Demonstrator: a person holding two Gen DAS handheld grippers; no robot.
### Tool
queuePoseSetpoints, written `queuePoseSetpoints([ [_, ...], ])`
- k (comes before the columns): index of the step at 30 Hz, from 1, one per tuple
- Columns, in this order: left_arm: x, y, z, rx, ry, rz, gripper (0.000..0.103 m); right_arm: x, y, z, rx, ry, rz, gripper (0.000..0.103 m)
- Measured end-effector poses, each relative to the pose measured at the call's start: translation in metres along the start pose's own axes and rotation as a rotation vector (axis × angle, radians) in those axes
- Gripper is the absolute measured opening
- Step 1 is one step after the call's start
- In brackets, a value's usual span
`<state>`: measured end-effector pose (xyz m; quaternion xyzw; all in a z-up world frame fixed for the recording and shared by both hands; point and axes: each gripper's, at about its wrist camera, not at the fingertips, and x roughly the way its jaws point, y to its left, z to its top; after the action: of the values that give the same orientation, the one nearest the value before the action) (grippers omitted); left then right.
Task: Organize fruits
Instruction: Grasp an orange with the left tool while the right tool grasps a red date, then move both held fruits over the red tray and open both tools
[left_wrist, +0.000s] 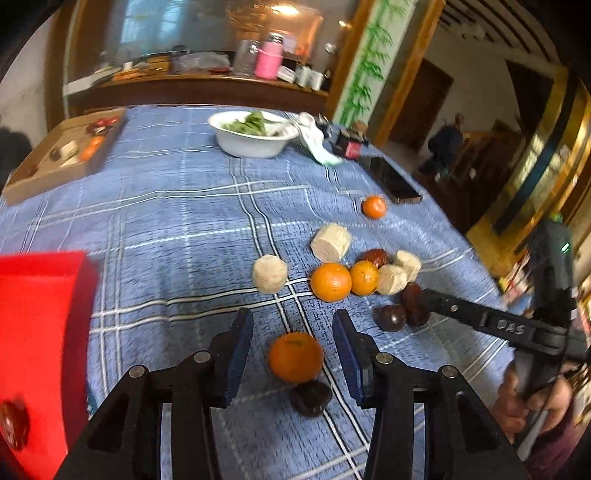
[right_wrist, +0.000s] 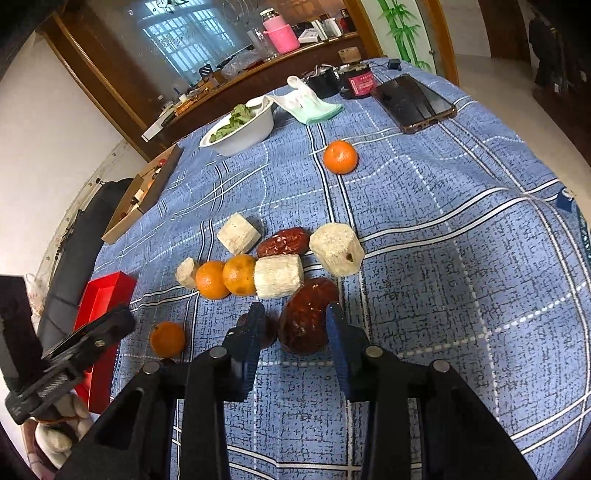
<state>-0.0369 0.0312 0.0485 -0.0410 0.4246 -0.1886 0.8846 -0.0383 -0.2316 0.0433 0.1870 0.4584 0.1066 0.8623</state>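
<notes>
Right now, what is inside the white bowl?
The white bowl holds green leaves, piled toward one side. Its rim and the leaves hide the bottom, so anything under them cannot be seen.

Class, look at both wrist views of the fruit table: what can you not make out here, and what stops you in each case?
- Red box: left view, cut off by the frame edge; its contents are mostly out of sight.
- Dark fruit: right view, mostly hidden behind the right gripper finger.
- Cardboard tray: left view, items inside too small and blurred to name.
- Bowl: right view, greens show, anything beneath them does not.
</notes>
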Motion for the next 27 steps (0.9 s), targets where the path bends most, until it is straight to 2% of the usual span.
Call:
queuePoseSetpoints([
  [5, 0.021, -0.003, -0.01, 0.045, 0.064, 0.022, 0.046, 0.01, -0.004, -0.001, 0.002, 0.029, 0.004, 0.034],
  [7, 0.026, -0.002, -0.013, 0.039, 0.079, 0.006, 0.046, 0.012, -0.005, -0.001, 0.01, 0.029, 0.008, 0.035],
  [8, 0.026, -0.001, -0.014, 0.039, 0.082, 0.001, 0.042, 0.013, -0.005, 0.0, 0.01, 0.029, 0.007, 0.035],
  [9, 0.026, -0.002, -0.016, 0.042, 0.079, -0.009, 0.036, 0.013, -0.005, -0.001, 0.011, 0.026, 0.006, 0.035],
  [11, 0.022, -0.005, -0.018, 0.058, 0.061, 0.015, 0.035, 0.012, -0.004, -0.003, 0.019, 0.021, 0.013, 0.033],
  [15, 0.002, 0.006, -0.019, -0.001, 0.016, 0.0, 0.035, -0.003, 0.004, -0.009, 0.012, -0.001, 0.052, 0.033],
  [21, -0.065, 0.049, -0.022, -0.147, -0.122, 0.008, 0.036, -0.034, 0.059, -0.015, -0.109, -0.041, 0.138, 0.032],
  [27, -0.12, 0.125, -0.032, -0.259, -0.209, 0.143, 0.036, -0.031, 0.144, -0.026, -0.231, 0.013, 0.297, 0.032],
])
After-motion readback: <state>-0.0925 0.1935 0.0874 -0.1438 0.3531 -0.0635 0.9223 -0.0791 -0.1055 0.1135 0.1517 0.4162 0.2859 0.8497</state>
